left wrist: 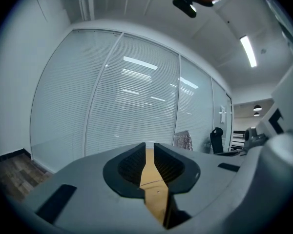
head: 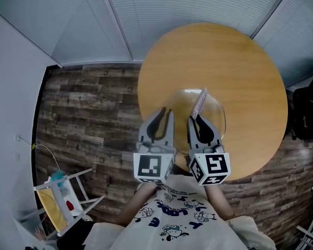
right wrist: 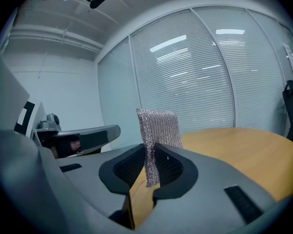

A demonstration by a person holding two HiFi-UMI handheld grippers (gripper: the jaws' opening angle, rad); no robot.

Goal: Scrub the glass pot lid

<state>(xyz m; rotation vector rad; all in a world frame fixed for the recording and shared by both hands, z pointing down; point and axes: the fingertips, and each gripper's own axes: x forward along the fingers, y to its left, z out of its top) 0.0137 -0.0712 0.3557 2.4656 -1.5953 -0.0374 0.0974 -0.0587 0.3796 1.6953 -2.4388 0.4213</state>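
From where I stand, the person's left gripper (head: pixel 164 113) hovers over the near-left edge of the clear, round glass pot lid (head: pixel 180 102). Its jaws are only a slim slit apart with nothing between them; just the wood shows through the gap. The lid lies on the near half of the round, light wooden table (head: pixel 250 77). To its right, the right gripper (head: pixel 198 119) has its jaws clamped on the lower end of a silvery, rectangular mesh scouring pad (head: pixel 200 102), which stands up above the lid's middle.

To scrub well, I'd say the pad wants tipping so that its broad face meets the glass rather than its edge. The left gripper would do best steadying the rim, since smooth glass on smooth wood will likely skate under pressure.

The lid is so clear that I can't make out its knob. Its near edge is covered by both grippers. Neither gripper view shows the lid at all, so I cannot tell whether the pad touches the glass.
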